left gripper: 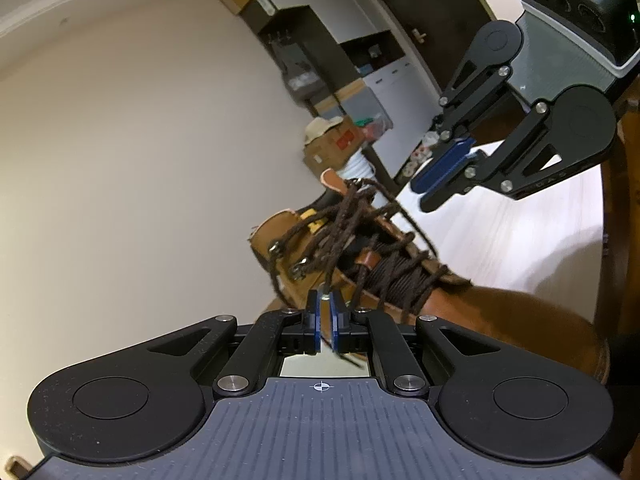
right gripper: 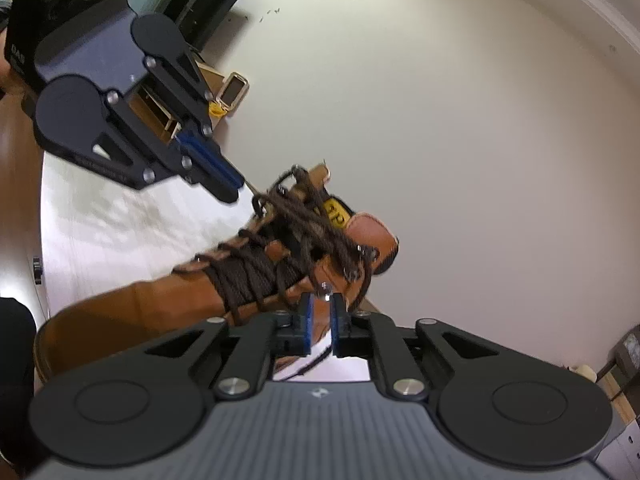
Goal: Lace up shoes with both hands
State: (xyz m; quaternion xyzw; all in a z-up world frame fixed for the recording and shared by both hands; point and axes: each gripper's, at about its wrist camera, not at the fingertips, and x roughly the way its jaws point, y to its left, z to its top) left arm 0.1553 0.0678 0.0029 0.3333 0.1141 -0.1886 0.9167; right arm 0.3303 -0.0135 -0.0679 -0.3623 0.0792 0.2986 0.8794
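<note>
A tan leather boot (left gripper: 460,308) (right gripper: 140,304) lies on a white table (left gripper: 520,232) (right gripper: 100,232), with its ankle opening pointing away from me. Dark brown laces (left gripper: 340,224) (right gripper: 312,220) criss-cross its eyelets and hang in loose loops over the upper hooks. My left gripper (left gripper: 325,300) sits at the boot's side. A shiny lace tip lies between its blue pads (left gripper: 316,320), and a thin gap shows. My right gripper (right gripper: 320,300) is at the opposite side. Another lace tip sits in its wider gap. Each gripper also shows in the other's view, left gripper (right gripper: 234,188) and right gripper (left gripper: 422,196).
Shelving stacked with boxes (left gripper: 332,40) and a cardboard box (left gripper: 332,144) stand behind the table, next to a dark door (left gripper: 420,8). A small wooden box (right gripper: 160,116) and a phone-like item (right gripper: 234,90) sit at the table's far end. A plain wall fills the rest of the background.
</note>
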